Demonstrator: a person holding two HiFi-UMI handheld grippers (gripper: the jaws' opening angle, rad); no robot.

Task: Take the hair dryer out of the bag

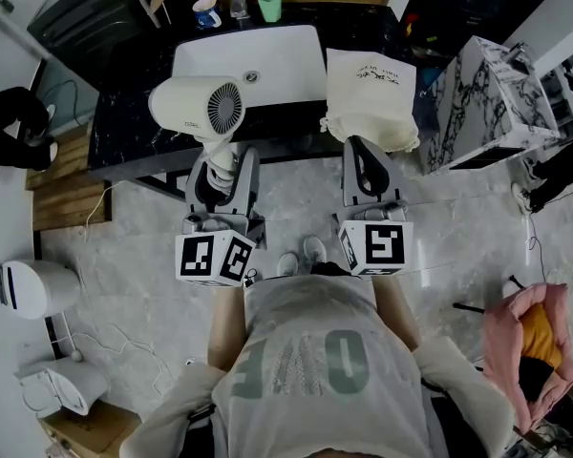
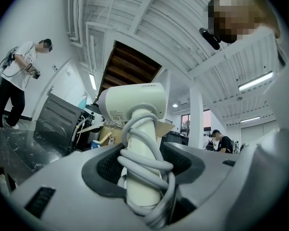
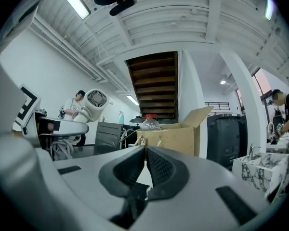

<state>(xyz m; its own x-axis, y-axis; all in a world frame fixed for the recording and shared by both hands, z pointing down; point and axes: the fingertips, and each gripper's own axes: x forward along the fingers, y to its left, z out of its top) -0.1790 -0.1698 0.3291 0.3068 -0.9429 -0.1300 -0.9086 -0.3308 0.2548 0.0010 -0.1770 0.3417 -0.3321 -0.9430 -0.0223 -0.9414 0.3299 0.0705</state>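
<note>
On the left gripper (image 2: 144, 170) the pads stand wide apart and press on the handle of the hair dryer (image 1: 199, 108), which has its grey cord (image 2: 151, 154) wound round it. The dryer is out of the bag, held handle-down with its body over the near left corner of the sink (image 1: 267, 60). On the right gripper (image 3: 145, 150) the pads meet at the tips; whether they catch any cloth cannot be told. Those tips sit at the gathered near end of the cream bag (image 1: 368, 93), which lies flat on the counter (image 1: 134, 132) just right of the sink
</note>
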